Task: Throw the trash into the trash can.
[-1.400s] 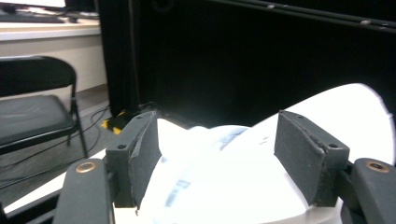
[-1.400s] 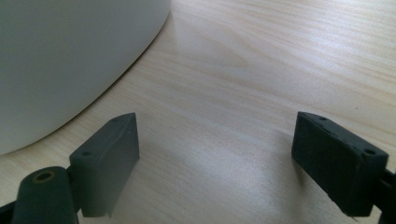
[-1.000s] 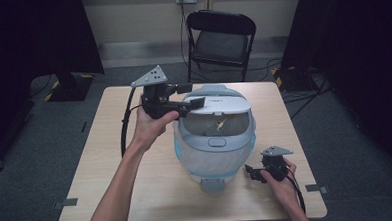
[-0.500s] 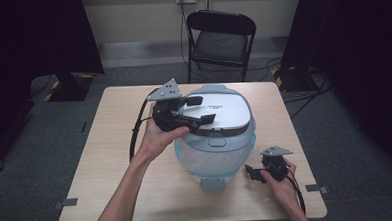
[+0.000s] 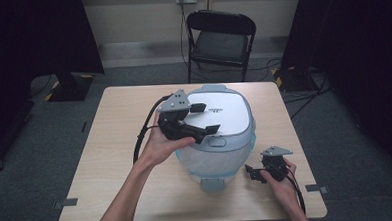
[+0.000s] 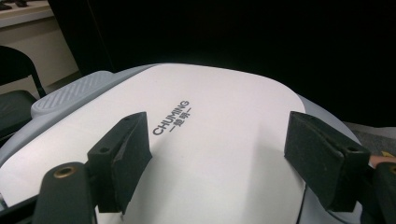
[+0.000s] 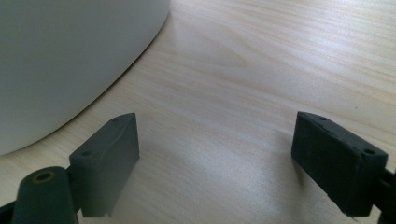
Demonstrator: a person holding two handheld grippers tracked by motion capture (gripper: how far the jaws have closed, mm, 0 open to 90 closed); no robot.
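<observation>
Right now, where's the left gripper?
In the high view the left gripper hangs over the left part of the rice cooker's white lid, jaws open, mid-table.

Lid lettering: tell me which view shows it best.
Left gripper view: the lettering on the white lid is close and legible. In the high view it is a tiny unreadable mark. The right gripper view gives the cooker's wall and table.
</observation>
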